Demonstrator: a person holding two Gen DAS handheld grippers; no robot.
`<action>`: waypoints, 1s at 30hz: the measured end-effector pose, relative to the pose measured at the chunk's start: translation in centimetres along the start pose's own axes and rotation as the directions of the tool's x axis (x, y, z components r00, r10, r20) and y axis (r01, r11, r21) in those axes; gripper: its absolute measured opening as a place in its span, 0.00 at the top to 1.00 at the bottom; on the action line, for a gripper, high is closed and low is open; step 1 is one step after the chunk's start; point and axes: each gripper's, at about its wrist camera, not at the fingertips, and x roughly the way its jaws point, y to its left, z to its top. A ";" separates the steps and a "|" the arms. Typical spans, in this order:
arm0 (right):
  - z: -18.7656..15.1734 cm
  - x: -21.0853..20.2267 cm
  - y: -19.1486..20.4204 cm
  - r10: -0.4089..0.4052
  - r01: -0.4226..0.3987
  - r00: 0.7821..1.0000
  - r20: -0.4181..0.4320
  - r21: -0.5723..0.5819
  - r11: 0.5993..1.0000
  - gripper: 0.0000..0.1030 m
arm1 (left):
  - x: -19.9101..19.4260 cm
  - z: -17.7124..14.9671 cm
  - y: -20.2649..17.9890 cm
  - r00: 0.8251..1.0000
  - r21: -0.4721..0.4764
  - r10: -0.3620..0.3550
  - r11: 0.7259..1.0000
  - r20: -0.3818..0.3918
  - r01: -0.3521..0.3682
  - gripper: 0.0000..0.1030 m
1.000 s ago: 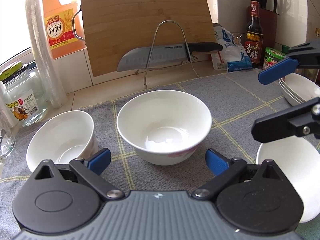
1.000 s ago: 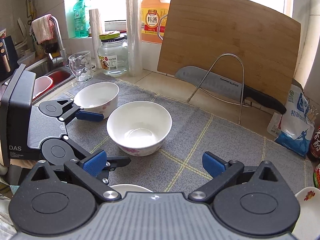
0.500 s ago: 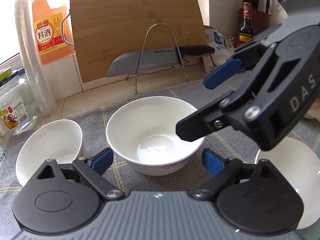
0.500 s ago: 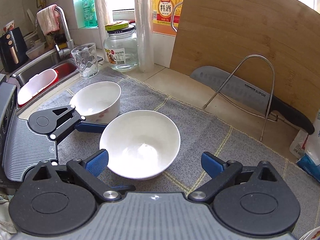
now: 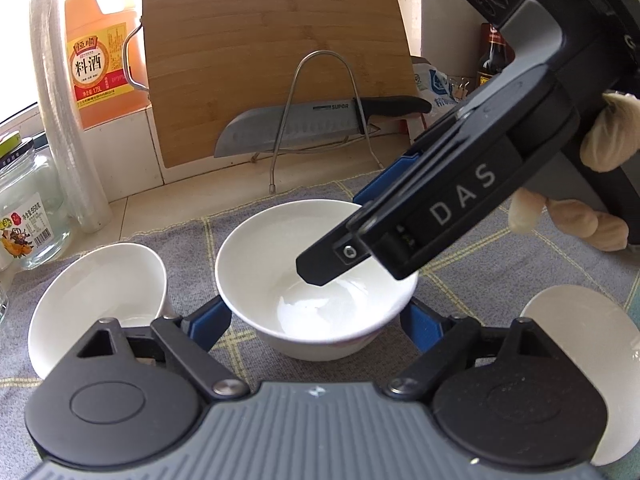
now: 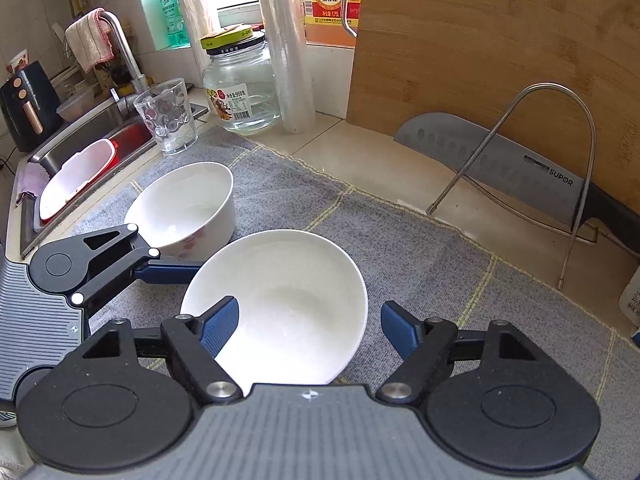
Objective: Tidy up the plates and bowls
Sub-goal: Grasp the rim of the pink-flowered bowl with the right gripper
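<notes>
White porcelain fills the gap of both tools. The middle bowl (image 5: 316,280) sits on the grey checked mat (image 5: 480,264) directly ahead of the left gripper (image 5: 316,322), whose blue pads (image 5: 210,318) stand wide apart on either side of the bowl's base — near the wall, though contact cannot be told. From above and to the right, the right gripper (image 6: 308,322) reaches down over the same bowl: in its own view the left pad (image 6: 220,320) is inside the rim (image 6: 352,272) over the white interior, and the other pad (image 6: 400,330) is outside the wall, so the jaws straddle the near rim, spread wide, gripping nothing. A gloved hand (image 5: 600,184) holds that tool.

Just left of the left gripper's left finger lies a second bowl (image 5: 96,292), close beside the middle one; in the right wrist view it has a red floral mark on its side. To the right of the left gripper's right finger, a white dish (image 5: 580,320) shows part of its rim.

Beyond the bowls, further along the fingers, a knife (image 5: 288,124) leans in a wire stand (image 5: 324,112) against a bamboo cutting board (image 5: 272,52), with a glass jar (image 6: 240,88) and a tumbler (image 6: 168,116) off to the left.
</notes>
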 end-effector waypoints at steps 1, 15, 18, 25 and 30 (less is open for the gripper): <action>0.1 0.1 -0.1 0.004 -0.004 1.000 -0.001 0.003 1.000 0.23 | 0.0 0.0 0.0 1.000 0.000 -0.001 1.000 -0.001 0.001 0.12; 0.5 0.9 -0.6 0.053 -0.053 0.999 -0.010 0.040 0.998 0.29 | 0.1 0.1 0.1 1.000 0.006 -0.007 1.000 -0.011 0.007 0.12; 0.5 0.9 -0.6 0.058 -0.058 0.998 -0.010 0.054 0.997 0.29 | 0.0 0.2 0.0 1.000 0.014 -0.010 1.000 -0.015 0.010 0.12; 0.4 0.2 -0.4 0.047 -0.046 0.999 -0.007 0.069 0.997 0.28 | -0.6 0.5 -0.3 1.000 0.025 -0.018 1.000 -0.016 0.018 0.12; 0.1 -1.3 -0.1 0.047 -0.048 0.999 0.021 0.088 0.995 0.28 | -1.5 0.8 -0.6 1.000 0.047 -0.026 0.999 -0.014 0.027 0.12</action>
